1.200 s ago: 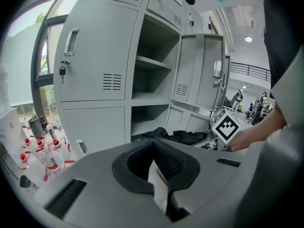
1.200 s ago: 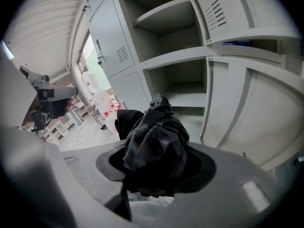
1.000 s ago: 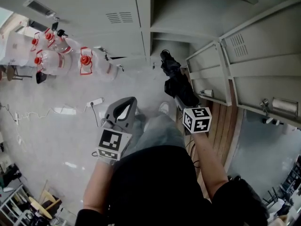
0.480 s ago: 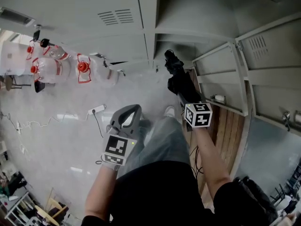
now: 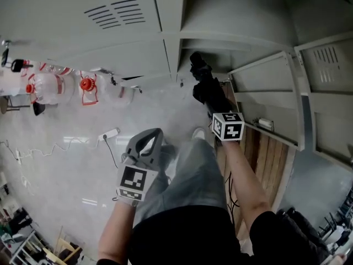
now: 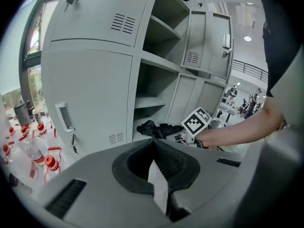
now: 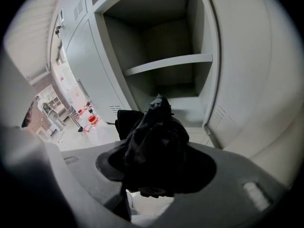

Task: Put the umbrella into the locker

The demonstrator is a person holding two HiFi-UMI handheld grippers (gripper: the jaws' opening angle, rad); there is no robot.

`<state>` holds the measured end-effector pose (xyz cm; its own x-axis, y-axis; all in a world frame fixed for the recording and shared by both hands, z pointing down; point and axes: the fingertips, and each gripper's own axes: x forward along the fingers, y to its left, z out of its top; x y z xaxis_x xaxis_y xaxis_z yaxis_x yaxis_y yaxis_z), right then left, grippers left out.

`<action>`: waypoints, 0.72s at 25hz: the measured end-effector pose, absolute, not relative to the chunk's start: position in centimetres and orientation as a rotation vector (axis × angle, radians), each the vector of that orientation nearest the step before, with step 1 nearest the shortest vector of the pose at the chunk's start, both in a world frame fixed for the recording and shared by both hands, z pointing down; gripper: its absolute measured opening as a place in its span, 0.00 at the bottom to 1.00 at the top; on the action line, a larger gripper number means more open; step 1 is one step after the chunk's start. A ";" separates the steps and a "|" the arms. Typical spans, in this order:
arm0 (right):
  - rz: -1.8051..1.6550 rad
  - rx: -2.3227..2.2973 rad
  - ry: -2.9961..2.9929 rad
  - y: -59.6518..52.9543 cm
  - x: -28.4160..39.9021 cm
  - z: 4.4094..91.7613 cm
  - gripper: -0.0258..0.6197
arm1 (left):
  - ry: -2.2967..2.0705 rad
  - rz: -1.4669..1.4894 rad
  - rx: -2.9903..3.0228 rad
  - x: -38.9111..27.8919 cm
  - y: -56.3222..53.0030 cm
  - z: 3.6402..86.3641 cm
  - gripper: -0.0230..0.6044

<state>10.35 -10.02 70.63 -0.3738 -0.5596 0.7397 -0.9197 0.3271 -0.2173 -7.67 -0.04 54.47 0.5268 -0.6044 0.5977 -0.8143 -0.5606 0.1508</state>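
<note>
A folded black umbrella (image 5: pixel 206 88) sticks out ahead of my right gripper (image 5: pixel 214 110), which is shut on it. The umbrella's far end reaches the mouth of the bottom compartment of the open grey locker (image 5: pixel 237 43). In the right gripper view the umbrella (image 7: pixel 156 141) fills the space between the jaws of the right gripper (image 7: pixel 154 170) and points at the low compartment under a shelf (image 7: pixel 171 63). My left gripper (image 5: pixel 144 143) hangs lower left over the floor, shut and holding nothing. The left gripper view shows the left gripper (image 6: pixel 154 163) and, beyond it, the umbrella (image 6: pixel 159 129).
The locker's open door (image 5: pixel 270 93) swings out on the right, over wooden planks (image 5: pixel 265 153). Water bottles with red handles (image 5: pixel 83 87) stand on the floor at left, near a white power strip (image 5: pixel 110 132) and its cable. The locker doors at left are closed.
Both grippers have sunk lower. The umbrella's tip has gone from in front of the locker to the opening of its bottom compartment.
</note>
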 end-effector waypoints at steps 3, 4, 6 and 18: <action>0.824 1.305 -2.058 -11.4 10.2 72.2 0.41 | -1.160 0.698 2.363 -7.7 -0.3 55.1 0.05; 0.813 1.307 -2.065 -11.9 10.1 72.6 0.41 | -1.159 0.702 2.365 -7.7 -0.3 55.3 0.05; 0.796 1.309 -2.075 -12.8 9.8 73.2 0.42 | -1.161 0.704 2.360 -7.9 -0.3 55.7 0.05; 0.686 1.295 -2.081 -18.9 8.2 75.6 0.44 | -1.177 0.649 2.309 -7.9 -0.1 59.3 0.05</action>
